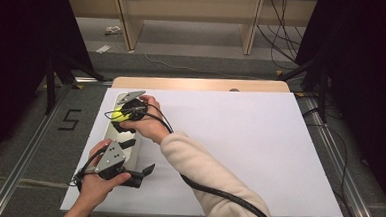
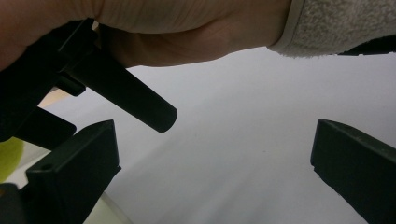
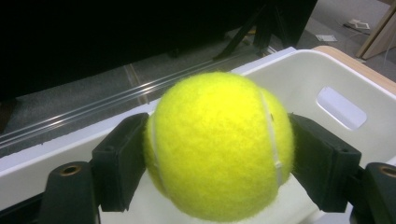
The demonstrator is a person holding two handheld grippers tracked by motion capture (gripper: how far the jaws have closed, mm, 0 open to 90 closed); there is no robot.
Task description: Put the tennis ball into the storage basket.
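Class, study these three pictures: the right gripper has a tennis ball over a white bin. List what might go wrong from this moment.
1. The right gripper pinches the tennis ball only at its two sides; a round, fuzzy ball might slip or pop out.
2. The ball hangs near the white bin wall, so a careless release might send it bouncing onto the table.
3. The arms cross: the left gripper, open, sits close under the right forearm and could snag its cable.

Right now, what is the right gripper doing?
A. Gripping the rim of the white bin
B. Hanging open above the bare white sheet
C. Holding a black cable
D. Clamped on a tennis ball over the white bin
D: in the right gripper view the right gripper's jaws press both sides of the yellow tennis ball, with the white bin beneath and behind it.
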